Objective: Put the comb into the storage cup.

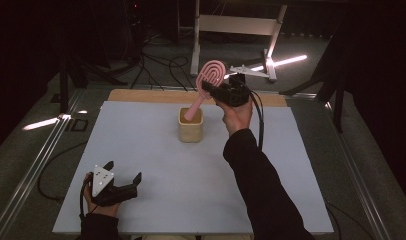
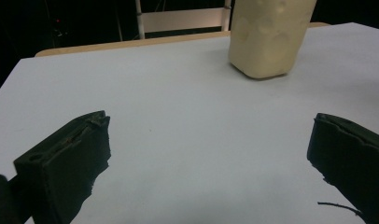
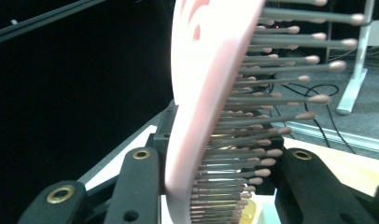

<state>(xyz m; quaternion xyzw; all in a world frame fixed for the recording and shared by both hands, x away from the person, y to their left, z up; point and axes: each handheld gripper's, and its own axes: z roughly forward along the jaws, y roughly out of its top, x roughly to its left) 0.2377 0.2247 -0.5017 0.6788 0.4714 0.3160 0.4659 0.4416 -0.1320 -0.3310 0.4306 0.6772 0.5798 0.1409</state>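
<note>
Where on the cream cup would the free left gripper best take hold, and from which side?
Judging from its pose, grip the cream cup across its lower walls, coming in level from the near left. It stands upright; the pink brush leans out of its mouth, held by the right gripper, so the top is blocked. The left gripper is open.

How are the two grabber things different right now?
The right gripper is lifted up over the far side of the table, but the left gripper sits low near the front edge. The right gripper is shut on the pink hairbrush, whose handle dips into the cream holder; the left gripper is open and holds nothing. Both are black, and each is held in a hand.
</note>
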